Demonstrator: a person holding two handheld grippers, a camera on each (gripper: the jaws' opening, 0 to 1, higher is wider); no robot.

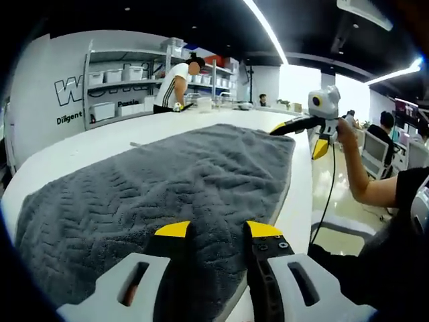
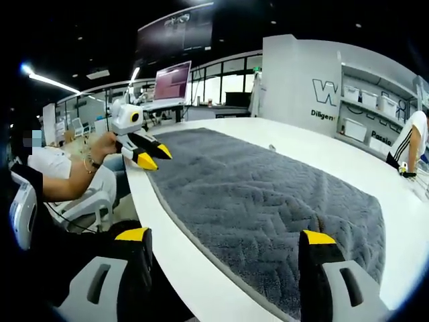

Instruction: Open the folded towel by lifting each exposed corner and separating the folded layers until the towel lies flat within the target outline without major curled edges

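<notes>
In the left gripper view, my left gripper [image 1: 216, 231] rises from the bottom with its two yellow-tipped jaws close together, a narrow gap between them, and a fold of the grey towel [image 1: 174, 181] seems to sit in that gap, though I cannot tell whether the jaws actually pinch it. The towel spreads away from these jaws across the white table [image 1: 87, 144], lying mostly flat with its herringbone weave showing. At its far right corner my right gripper [image 1: 295, 125] reaches in, held by my hand [image 1: 345, 131], its jaw tips at the towel's edge. In the right gripper view, my right gripper [image 2: 224, 236] has its jaws spread wide apart, one over the table edge, the other over the towel [image 2: 268, 194]. The towel runs ahead from there, and at its far left corner I see the left gripper [image 2: 153, 155] with its jaws nearly together at the towel's border. Beyond the table stand shelves [image 1: 127, 87] with white bins, and a person [image 1: 175, 84] stands there.
</notes>
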